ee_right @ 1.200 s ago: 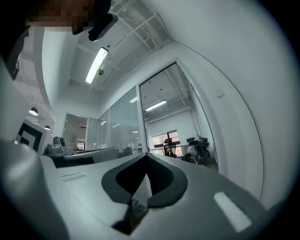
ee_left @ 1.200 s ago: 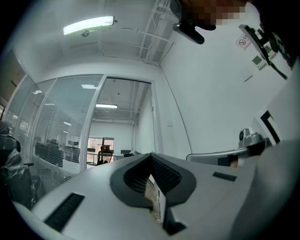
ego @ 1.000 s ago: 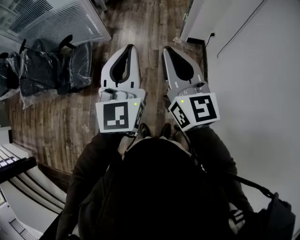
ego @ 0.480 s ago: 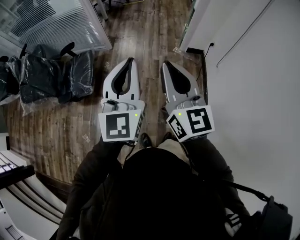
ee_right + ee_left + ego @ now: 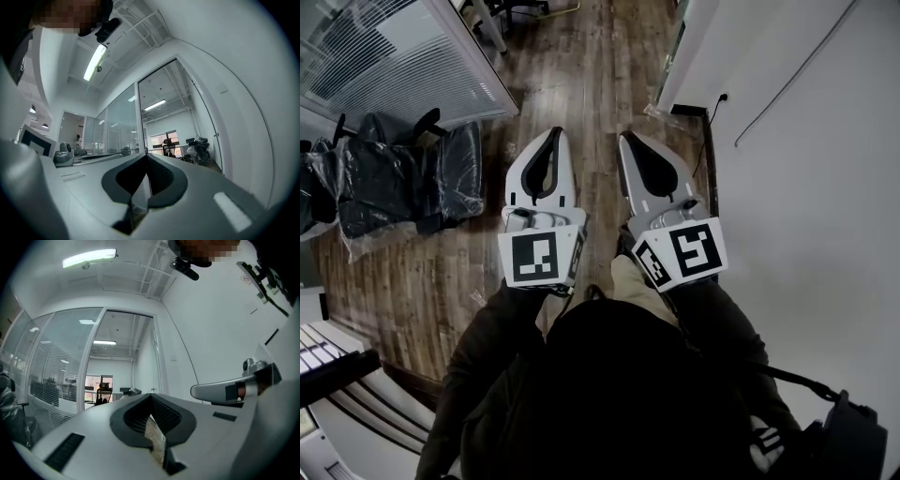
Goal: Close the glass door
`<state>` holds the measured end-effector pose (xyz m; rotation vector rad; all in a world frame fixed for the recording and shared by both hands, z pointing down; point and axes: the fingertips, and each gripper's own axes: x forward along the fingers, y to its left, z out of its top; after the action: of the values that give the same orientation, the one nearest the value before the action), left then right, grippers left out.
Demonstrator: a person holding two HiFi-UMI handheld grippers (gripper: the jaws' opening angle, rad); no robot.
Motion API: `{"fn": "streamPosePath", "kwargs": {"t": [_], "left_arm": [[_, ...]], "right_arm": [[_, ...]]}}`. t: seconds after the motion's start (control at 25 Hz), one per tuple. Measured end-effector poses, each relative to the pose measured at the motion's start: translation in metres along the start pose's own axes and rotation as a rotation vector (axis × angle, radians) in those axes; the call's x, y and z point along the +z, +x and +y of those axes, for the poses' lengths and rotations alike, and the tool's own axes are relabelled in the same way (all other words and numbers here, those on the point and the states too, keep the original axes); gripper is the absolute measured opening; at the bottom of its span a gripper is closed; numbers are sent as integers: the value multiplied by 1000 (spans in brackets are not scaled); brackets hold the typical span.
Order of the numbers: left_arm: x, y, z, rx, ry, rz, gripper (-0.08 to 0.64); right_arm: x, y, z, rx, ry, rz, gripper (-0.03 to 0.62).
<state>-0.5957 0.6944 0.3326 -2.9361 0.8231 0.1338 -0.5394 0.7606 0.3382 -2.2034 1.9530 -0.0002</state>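
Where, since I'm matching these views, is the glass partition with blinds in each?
Head view: glass partition, top left.
Left gripper view: glass partition, left side.
Right gripper view: glass partition, left of centre.
Shared landmark: the white wall right of the doorway.

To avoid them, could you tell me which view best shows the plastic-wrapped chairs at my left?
The head view: the plastic-wrapped chairs show clearly from above. The left gripper view catches one edge; the right gripper view, none of them.
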Motion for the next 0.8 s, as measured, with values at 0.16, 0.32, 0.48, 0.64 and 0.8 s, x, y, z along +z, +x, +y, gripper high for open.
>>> {"fn": "streamPosePath", "kwargs": {"t": [0.16, 0.32, 0.48, 0.64, 0.8], "left_arm": [[-11, 65, -4, 18, 36, 33, -3], [-10, 124, -6, 22, 20, 8, -3], [-19, 170, 9, 34, 13, 26, -3], [-31, 210, 42, 63, -6, 41, -3], [-56, 258, 79, 70, -14, 61, -3]], "right_arm": [[0, 40, -52, 7, -5, -3, 2], [11, 79, -97, 22, -7, -2, 2], [9, 123, -127, 27, 3, 13, 2], [2, 174, -143, 39, -2, 26, 2], [-11, 232, -166, 22, -15, 17, 2]]}}
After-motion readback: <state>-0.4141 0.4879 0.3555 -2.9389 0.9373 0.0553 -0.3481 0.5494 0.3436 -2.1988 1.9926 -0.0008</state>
